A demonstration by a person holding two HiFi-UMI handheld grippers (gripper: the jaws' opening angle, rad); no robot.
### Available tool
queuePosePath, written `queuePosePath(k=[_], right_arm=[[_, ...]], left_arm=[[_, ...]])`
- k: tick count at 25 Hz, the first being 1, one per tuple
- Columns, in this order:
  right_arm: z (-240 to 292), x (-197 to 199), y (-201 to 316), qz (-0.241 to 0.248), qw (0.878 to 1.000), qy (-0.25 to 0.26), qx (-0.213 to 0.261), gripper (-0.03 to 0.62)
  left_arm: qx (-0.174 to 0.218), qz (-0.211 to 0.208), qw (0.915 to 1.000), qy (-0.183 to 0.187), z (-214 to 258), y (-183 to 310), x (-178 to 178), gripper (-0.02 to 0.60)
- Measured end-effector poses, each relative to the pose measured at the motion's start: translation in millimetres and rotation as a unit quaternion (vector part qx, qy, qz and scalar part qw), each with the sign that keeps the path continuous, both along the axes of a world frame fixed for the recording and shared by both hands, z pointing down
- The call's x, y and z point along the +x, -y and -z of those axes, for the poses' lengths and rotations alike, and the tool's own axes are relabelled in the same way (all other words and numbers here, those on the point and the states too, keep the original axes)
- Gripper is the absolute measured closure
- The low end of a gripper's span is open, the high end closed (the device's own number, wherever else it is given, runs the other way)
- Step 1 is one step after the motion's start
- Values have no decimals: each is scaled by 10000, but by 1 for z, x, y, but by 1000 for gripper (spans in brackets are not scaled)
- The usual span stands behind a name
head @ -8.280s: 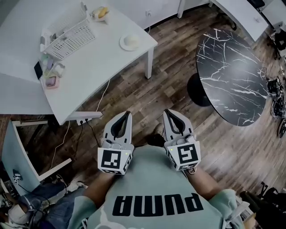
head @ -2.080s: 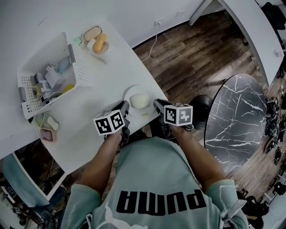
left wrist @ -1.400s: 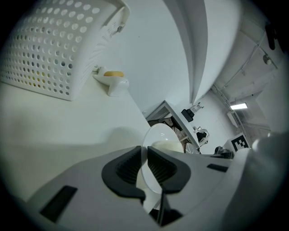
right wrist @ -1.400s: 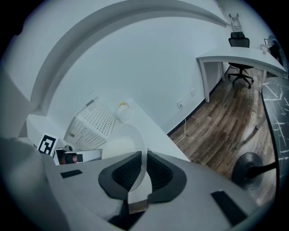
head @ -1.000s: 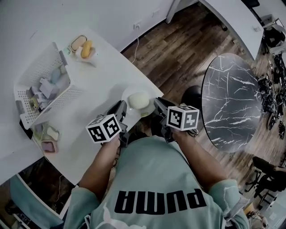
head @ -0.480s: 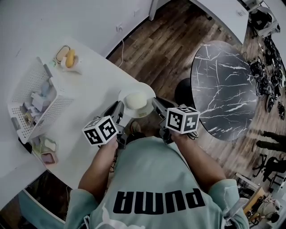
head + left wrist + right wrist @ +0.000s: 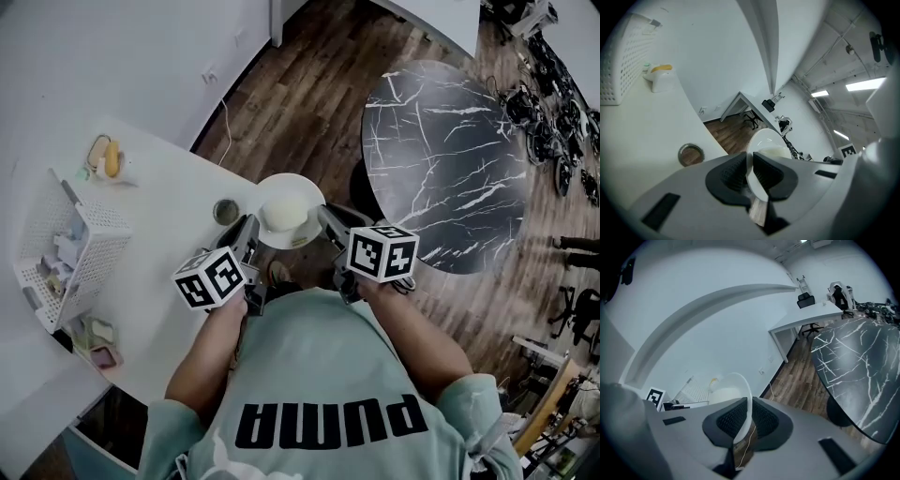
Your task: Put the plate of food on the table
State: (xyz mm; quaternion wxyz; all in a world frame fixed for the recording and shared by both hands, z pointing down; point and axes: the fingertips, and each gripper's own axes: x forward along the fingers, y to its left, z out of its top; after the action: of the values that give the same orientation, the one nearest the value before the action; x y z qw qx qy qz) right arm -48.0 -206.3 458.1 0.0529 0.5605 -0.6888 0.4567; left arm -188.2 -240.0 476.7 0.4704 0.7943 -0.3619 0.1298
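Clamping plate [image 7: 300, 184]: left tongs [image 7: 249, 229], right tongs [image 7: 328, 217]

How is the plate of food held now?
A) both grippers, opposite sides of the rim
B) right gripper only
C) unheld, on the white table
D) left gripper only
A: the left gripper and the right gripper each have jaws shut on the rim of the plate.

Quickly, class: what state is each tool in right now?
Left tool: closed on the rim of the plate of food.
Right tool: closed on the same plate's opposite rim.
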Motion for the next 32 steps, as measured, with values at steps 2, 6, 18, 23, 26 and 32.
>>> queuePosePath(k=[2, 6, 18, 23, 26, 32], right_arm=[[2, 16, -7, -123, 9999, 31, 28, 556], [4, 48, -22, -365, 9993, 69, 46, 556], [1, 154, -84, -1320, 9909, 238, 137, 556], [0, 194, -112, -1667, 9854, 316, 175, 556], [-6, 216, -128, -1828, 9822, 386, 173, 556], [-10, 264, -155, -2066, 9772, 469, 165, 556]], left_arm=[[23, -116, 9999, 21, 3, -4, 16, 534], [20, -333, 9994, 34, 6, -13, 50, 534], [102, -1280, 9916, 160, 9, -52, 165, 534], [144, -1629, 9863, 232, 10, -72, 209, 534], [158, -1791, 9833, 296, 7, -83, 234, 535], [141, -2016, 9786, 378, 4, -106, 284, 535]])
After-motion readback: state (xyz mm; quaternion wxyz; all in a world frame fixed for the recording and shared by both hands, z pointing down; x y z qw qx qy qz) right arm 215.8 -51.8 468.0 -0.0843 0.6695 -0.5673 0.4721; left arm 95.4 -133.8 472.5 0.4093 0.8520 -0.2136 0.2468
